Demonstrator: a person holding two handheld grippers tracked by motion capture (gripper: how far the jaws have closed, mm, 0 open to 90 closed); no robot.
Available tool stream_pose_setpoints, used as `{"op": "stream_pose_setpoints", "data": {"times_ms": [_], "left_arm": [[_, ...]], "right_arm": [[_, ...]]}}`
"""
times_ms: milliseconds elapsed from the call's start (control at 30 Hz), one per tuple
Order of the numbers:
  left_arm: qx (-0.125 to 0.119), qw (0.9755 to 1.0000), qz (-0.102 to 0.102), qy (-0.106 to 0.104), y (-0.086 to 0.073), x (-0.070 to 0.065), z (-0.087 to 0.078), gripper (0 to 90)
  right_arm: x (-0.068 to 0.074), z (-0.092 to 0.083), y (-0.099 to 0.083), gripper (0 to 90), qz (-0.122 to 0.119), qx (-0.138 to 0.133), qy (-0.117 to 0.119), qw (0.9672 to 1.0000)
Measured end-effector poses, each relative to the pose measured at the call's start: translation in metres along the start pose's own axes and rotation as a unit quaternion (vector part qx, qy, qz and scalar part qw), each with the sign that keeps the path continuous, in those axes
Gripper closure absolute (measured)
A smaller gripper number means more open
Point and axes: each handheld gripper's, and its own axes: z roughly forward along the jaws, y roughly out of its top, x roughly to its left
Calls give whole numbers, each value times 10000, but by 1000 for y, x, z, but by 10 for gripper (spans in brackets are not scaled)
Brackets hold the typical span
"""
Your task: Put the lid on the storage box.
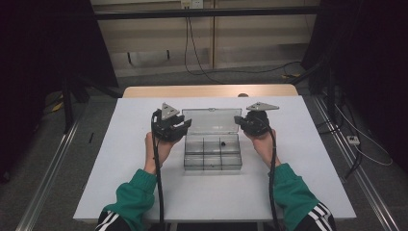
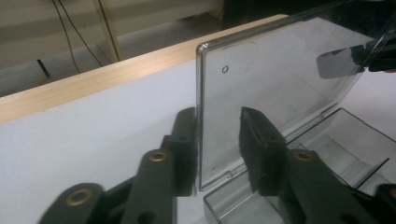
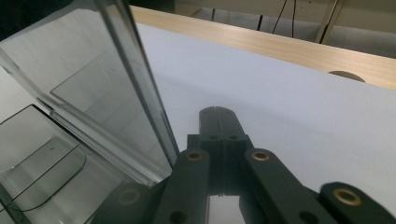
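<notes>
A clear plastic compartment box (image 1: 211, 156) lies in the middle of the white table with its lid (image 1: 211, 120) raised upright. A small dark item (image 1: 223, 143) lies in one back compartment. My left gripper (image 1: 185, 126) is at the lid's left edge. In the left gripper view its jaws (image 2: 217, 116) straddle the lid (image 2: 261, 79): one jaw is against the back face and the other stands off the front, so it is open. My right gripper (image 1: 238, 120) is shut and empty, close beside the lid's right edge (image 3: 140, 93); in its own view the two jaws (image 3: 218, 114) are pressed together.
The white table (image 1: 144, 192) ends in a wooden strip (image 1: 207, 90) at the far side. Beyond it is the floor, with cables and dark stands at both sides. A person's forearms in green sleeves (image 1: 134, 197) come in from the near edge.
</notes>
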Motion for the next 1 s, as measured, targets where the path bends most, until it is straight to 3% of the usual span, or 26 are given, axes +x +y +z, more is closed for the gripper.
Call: {"op": "stream_pose_setpoints", "data": {"times_ms": [300, 600, 1000], "left_arm": [[-84, 10000, -26, 4, -3, 3, -2, 769], [-146, 9999, -18, -28, -5, 3, -4, 776], [-141, 9998, 93, -62, -8, 1, -8, 774]], "right_arm": [[1, -24, 2, 900, -97, 142, -160, 9997], [7, -54, 0, 864, -130, 261, -48, 9996], [18, -52, 5, 768, -232, 182, 94, 9995]]}}
